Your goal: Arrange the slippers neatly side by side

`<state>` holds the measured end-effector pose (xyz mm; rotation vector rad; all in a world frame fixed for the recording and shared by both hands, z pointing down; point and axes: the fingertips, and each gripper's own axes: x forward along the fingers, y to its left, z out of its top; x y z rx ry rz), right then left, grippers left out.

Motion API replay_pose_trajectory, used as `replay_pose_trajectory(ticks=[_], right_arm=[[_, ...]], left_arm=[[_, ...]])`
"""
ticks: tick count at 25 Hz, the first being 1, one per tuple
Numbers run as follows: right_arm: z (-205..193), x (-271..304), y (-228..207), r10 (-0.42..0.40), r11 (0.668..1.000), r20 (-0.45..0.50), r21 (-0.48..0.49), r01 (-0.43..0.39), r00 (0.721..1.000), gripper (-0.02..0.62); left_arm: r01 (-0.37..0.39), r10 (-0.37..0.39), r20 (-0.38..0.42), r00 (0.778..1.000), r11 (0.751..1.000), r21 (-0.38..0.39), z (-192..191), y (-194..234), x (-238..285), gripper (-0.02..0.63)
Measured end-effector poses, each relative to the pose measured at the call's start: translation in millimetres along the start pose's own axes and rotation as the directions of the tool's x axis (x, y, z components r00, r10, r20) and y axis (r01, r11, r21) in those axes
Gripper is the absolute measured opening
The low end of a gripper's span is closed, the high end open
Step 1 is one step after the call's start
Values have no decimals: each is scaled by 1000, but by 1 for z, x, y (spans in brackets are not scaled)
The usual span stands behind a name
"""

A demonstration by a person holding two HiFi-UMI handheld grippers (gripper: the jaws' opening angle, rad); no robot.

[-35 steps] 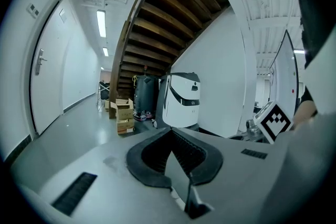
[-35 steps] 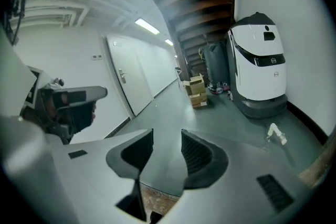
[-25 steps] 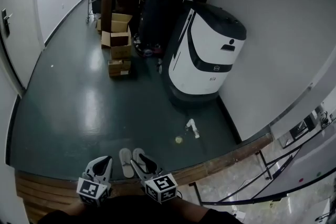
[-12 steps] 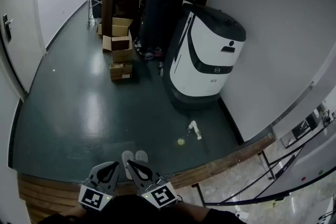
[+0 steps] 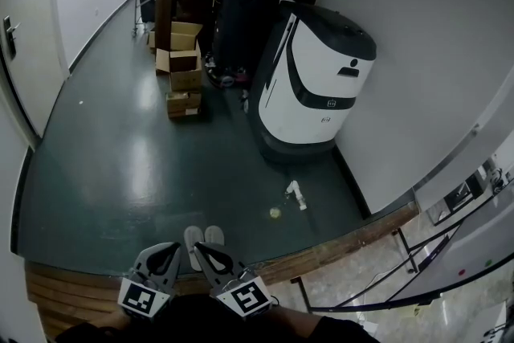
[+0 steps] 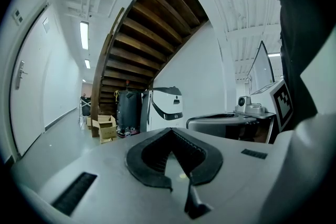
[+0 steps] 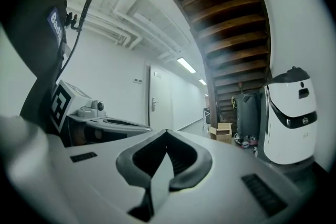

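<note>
Right gripper has closed empty, left gripper likewise closed, slippers lying just ahead between them.

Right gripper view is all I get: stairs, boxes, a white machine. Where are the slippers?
Observer: On the dark floor, just past the left gripper and the right gripper, the slippers lie side by side.
Operator: Is the left gripper holding one?
Observer: No. Its own view shows its jaws together with nothing between them.
Operator: Anything else lying around?
Observer: A small yellowish thing sits on the floor to the slippers' right.
</note>
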<state>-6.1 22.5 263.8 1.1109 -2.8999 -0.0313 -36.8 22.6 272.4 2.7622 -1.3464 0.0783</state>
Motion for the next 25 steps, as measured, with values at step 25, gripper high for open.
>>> replay_pose_trajectory(ticks=[25], right_arm=[[-9, -8, -9, -41, 998, -33, 36, 42, 999, -2]], left_arm=[[11, -11, 3, 1000, 1000, 2, 0, -6, -1, 0]])
